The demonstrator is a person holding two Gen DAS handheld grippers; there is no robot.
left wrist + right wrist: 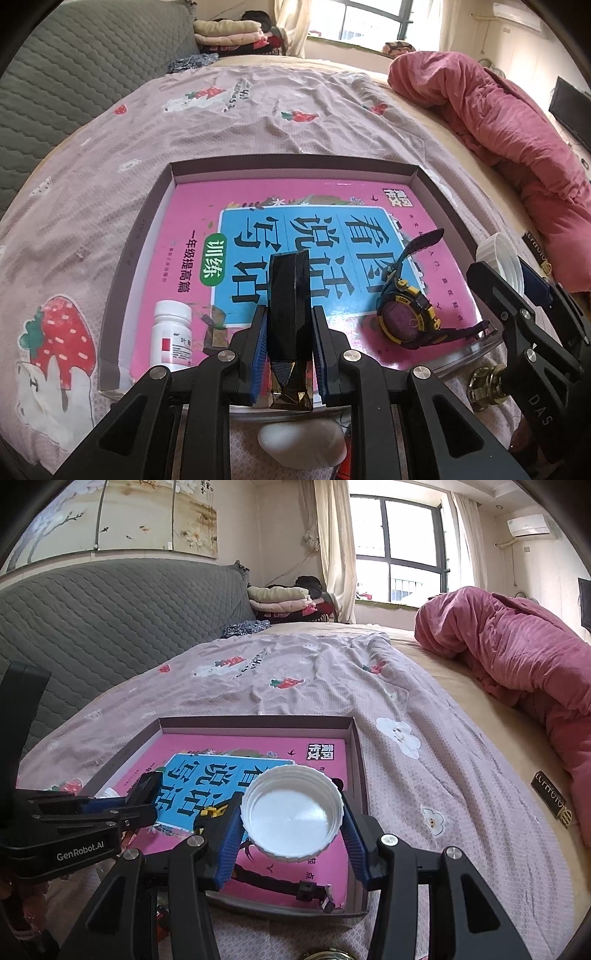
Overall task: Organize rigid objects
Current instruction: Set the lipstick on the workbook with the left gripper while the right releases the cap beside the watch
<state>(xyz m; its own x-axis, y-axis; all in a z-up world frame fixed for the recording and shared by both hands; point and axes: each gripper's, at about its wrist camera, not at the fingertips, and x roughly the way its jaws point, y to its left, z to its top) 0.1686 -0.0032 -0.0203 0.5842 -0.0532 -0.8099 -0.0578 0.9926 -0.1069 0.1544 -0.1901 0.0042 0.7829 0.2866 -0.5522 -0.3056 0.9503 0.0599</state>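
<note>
A shallow brown box (288, 162) lies on the bed with a pink and blue book (258, 236) flat inside it. On the book rest a white pill bottle (173, 332) and a purple and yellow watch (406, 314). My left gripper (289, 339) is shut on a black faceted bar (288, 306) and hangs over the box's near edge. My right gripper (291, 827) is shut on a white ribbed jar lid (291, 812), open side up, above the box (258, 722) near its right side. The lid (500, 254) also shows at the right of the left wrist view.
A pink quilt (517, 657) is bunched along the right side of the bed. A small black label (550, 797) lies beside it. A brass fitting (487, 384) and a white rounded object (303, 439) sit near the box's front edge. A grey padded headboard (110, 620) stands at left.
</note>
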